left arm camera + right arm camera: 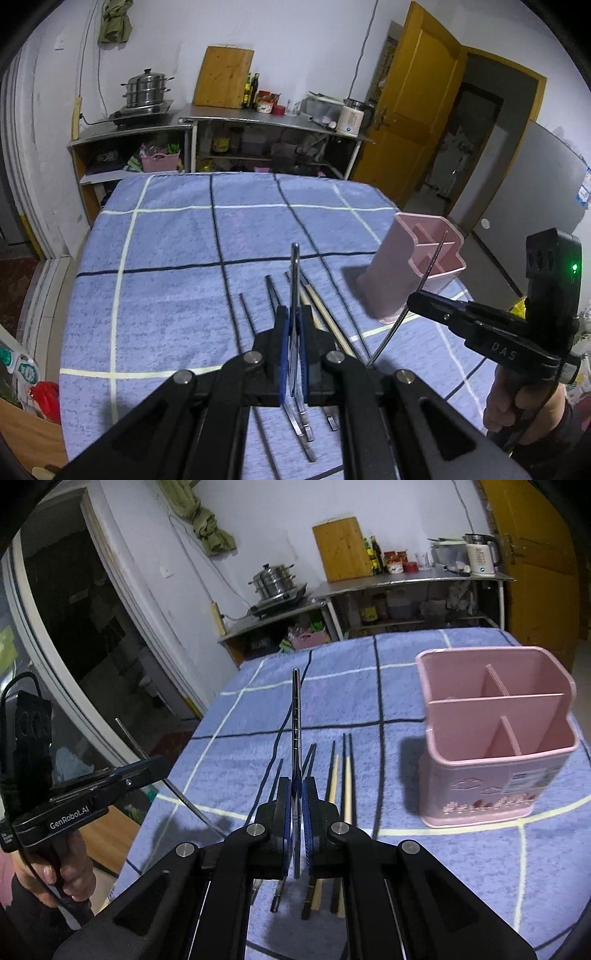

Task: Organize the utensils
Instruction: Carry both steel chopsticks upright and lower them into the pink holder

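**A:** Which step are you in? Start from the blue checked cloth point(424, 867), the largest thing, and take the pink holder point(495, 738) on it as your landmark. It stands upright, and the compartments that show look empty. So, judging from this, you are at the carrying step: both tools are loaded and nothing is yet dropped in.

**B:** And the grippers?

**A:** Your right gripper point(295, 805) has its jaws closed on a metal utensil point(296, 716), held edge-on and raised above the cloth, to the left of the holder. Your left gripper point(293, 325) is likewise clamped on a second metal utensil point(294, 280), further left of the holder still.

**B:** What does the next move call for?

**A:** Swing one utensil over the holder's rim, tip it down into a single compartment, then release. Go one hand at a time, I would judge, since both tools converge on one opening.

**C... B:** What else lies about?

**A:** The chopsticks point(341, 775) lie in a row on the cloth just left of the holder, under your grippers, apart from it and unsorted. Mind the thin dividers.
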A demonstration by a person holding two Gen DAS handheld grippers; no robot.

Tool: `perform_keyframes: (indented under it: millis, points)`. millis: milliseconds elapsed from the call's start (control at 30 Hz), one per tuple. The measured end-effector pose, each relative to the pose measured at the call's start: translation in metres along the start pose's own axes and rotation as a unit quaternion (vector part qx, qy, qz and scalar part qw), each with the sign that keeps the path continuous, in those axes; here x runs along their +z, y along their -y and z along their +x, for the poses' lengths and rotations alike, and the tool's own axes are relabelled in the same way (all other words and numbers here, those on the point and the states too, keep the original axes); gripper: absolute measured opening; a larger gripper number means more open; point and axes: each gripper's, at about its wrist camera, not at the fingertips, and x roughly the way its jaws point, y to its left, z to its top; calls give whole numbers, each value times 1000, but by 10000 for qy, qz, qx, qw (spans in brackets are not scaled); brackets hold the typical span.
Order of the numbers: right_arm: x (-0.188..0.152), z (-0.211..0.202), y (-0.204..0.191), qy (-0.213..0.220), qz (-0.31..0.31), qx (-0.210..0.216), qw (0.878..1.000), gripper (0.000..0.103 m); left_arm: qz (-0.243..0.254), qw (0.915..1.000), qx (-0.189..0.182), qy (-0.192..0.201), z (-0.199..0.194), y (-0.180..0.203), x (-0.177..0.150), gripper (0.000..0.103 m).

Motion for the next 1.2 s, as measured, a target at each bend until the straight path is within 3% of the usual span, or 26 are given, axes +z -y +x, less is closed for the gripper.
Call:
perform_keyframes:
  millis: [433,700,967,1200]
  points:
    - [9,-55,51,441,455,-413,9971,6,179,9966,-786,-154,29,83,27,6]
    - [43,-103,76,1042,573,-654,9907,6,320,9920,-1203,203,22,126,74,6]
    - [76,-122,91,1502,630,-730,9839,6,324,9904,-1251,491,35,145,112,6]
    - [82,-94,105,1372,677,-743,9854,6,336,9918,-1166,397,61,146,116,6]
